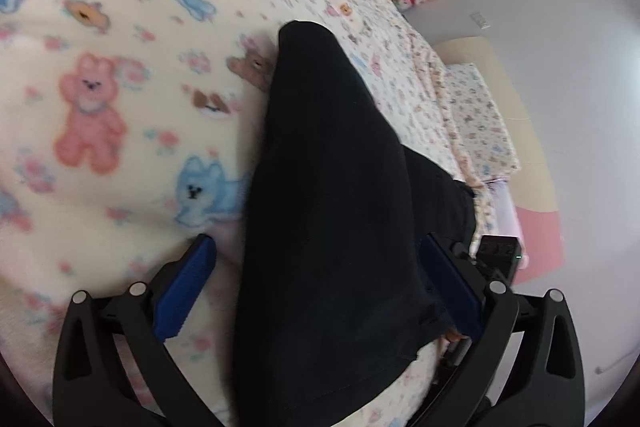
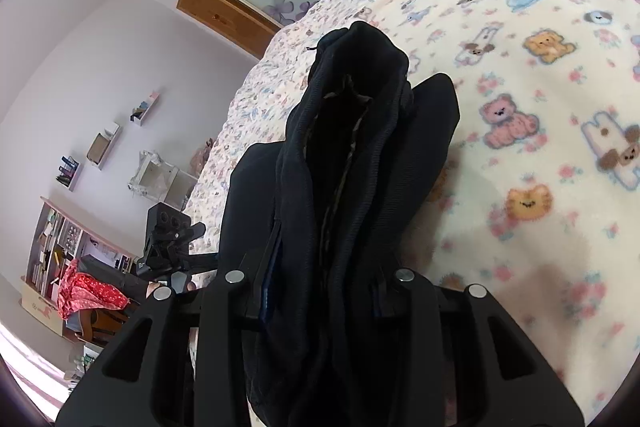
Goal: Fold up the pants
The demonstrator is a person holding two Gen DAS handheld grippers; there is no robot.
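While right tool [image 2: 320,291] grips pants [image 2: 352,147]; left tool [image 1: 320,291] gapes.

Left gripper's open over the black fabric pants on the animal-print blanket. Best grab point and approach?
Judging from the left wrist view, take the black fabric pants at the wide near end, lying between the open blue pads of the left gripper. Come from the near edge, along the leg: it tapers away to a narrow far tip.

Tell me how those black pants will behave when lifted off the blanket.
Probably floppy: the black pants bunch in soft folds in the right gripper. Likely to sag and trail. Seemingly grippy on the fleecy blanket.
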